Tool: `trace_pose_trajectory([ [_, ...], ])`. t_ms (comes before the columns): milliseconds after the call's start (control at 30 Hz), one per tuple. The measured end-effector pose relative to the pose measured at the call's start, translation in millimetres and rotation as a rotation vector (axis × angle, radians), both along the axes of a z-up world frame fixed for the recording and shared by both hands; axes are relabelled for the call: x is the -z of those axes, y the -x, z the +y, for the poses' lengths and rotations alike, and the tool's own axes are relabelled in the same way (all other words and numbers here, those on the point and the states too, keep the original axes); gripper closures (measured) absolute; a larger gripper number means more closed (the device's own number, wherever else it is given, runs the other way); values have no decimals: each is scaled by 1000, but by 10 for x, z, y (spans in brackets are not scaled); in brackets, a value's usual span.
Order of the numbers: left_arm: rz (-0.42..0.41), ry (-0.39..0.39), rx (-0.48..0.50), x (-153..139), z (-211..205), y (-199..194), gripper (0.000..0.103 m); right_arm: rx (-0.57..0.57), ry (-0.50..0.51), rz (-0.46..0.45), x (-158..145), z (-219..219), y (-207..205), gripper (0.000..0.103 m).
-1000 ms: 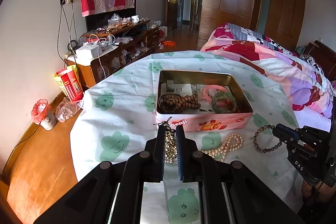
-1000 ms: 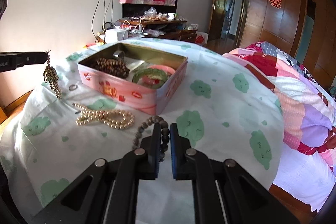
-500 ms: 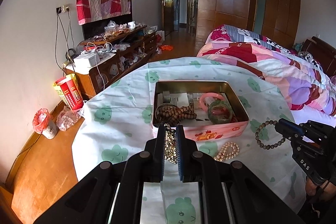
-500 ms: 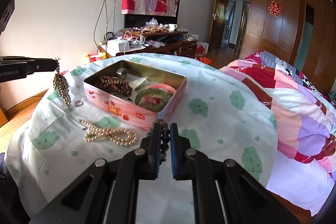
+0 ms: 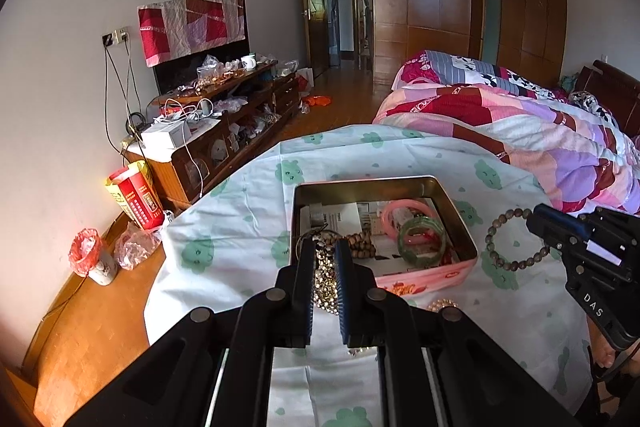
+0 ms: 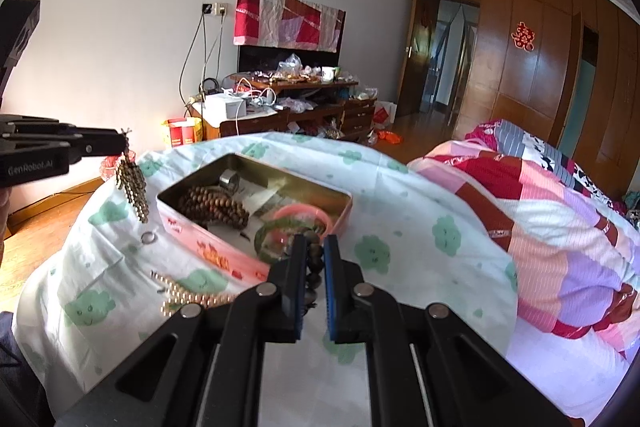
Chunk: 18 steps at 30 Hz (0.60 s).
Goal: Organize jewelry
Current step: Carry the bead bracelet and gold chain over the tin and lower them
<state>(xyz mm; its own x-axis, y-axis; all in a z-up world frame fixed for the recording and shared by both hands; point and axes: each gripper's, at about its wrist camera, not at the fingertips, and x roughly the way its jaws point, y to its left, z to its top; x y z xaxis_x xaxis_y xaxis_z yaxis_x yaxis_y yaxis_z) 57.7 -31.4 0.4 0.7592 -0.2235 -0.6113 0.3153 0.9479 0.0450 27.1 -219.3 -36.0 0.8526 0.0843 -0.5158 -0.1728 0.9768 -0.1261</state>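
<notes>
A pink tin box (image 5: 448, 271) (image 6: 208, 247) stands open on the table, holding brown prayer beads (image 6: 212, 207), a pink bangle (image 5: 404, 213) and a green bangle (image 5: 422, 241). My left gripper (image 5: 325, 247) (image 6: 122, 143) is shut on a gold bead tassel (image 6: 134, 189) that hangs in the air left of the box. My right gripper (image 6: 314, 247) (image 5: 534, 217) is shut on a dark bead bracelet (image 5: 510, 241), held above the table right of the box. A pearl necklace (image 6: 188, 297) and a small ring (image 6: 147, 237) lie on the cloth.
The table has a white cloth (image 5: 240, 227) with green clouds. A bed with a patchwork quilt (image 5: 520, 131) is to the right. A cluttered wooden cabinet (image 5: 224, 123) stands along the wall, with bags on the floor (image 5: 132, 199).
Both grippers have risen from the table with their jewellery and moved closer to the box. The bracelet and tassel now hang in the air.
</notes>
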Motion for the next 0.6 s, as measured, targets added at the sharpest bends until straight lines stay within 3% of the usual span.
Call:
trace_pose_trajectory([
  [600,-34,-64,19,-118,-233,-357,94,-23,34,-44,-241,113,-356,93],
])
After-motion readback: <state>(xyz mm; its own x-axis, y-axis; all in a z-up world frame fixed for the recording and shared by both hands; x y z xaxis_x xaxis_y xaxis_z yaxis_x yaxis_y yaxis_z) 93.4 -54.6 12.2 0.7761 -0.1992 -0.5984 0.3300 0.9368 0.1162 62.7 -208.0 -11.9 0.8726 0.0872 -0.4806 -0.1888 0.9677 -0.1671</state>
